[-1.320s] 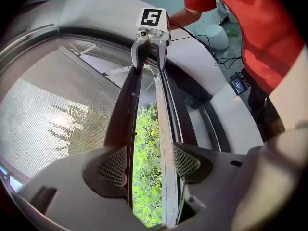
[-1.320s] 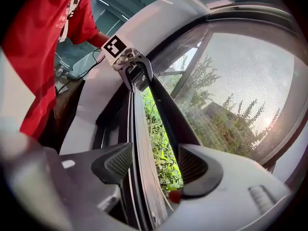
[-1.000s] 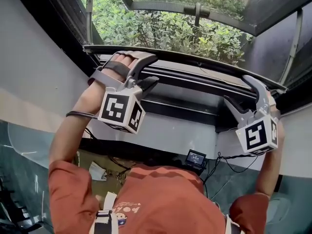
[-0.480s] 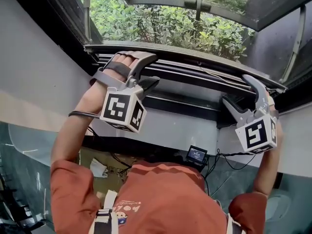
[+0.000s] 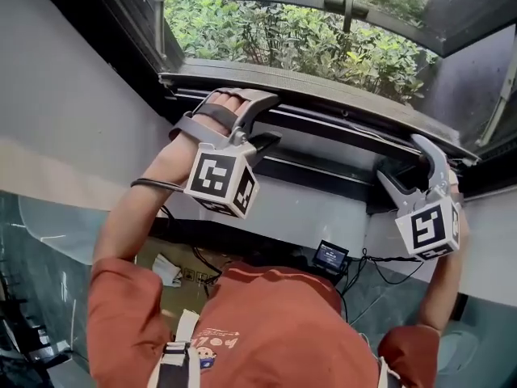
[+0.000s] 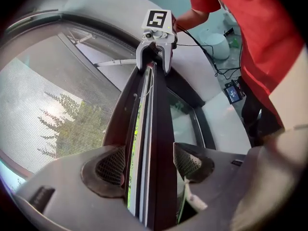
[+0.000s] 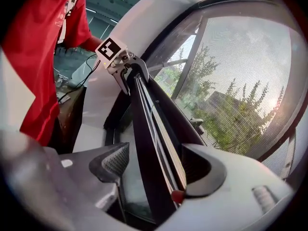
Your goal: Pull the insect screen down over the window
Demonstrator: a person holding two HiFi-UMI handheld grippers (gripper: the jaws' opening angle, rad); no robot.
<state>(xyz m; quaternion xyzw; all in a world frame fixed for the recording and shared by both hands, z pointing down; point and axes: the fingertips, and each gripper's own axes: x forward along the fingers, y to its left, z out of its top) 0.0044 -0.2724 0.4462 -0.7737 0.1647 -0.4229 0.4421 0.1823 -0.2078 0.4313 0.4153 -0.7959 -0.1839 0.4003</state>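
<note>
The insect screen's bottom bar [image 5: 323,95] lies low across the window, just above the dark sill track [image 5: 323,172], with the mesh [image 5: 307,31] stretched above it. My left gripper [image 5: 271,120] holds the bar near its left end; in the left gripper view [image 6: 147,165] both pads sit against the bar [image 6: 154,105]. My right gripper [image 5: 400,160] straddles the bar's right end. In the right gripper view [image 7: 154,170] its jaws stand wide around the bar [image 7: 154,119], and the left pad [image 7: 115,162] is apart from it.
White wall panels [image 5: 73,136] flank the window and run below the sill. A small device with a lit screen [image 5: 327,257] and black cables [image 5: 388,277] sit below the right side. A metal window stay [image 5: 505,87] slants at the far right. Green bushes fill the outside.
Both grippers stay at the same places on the bar. The whole scene has shifted slightly right and down in the head view.
</note>
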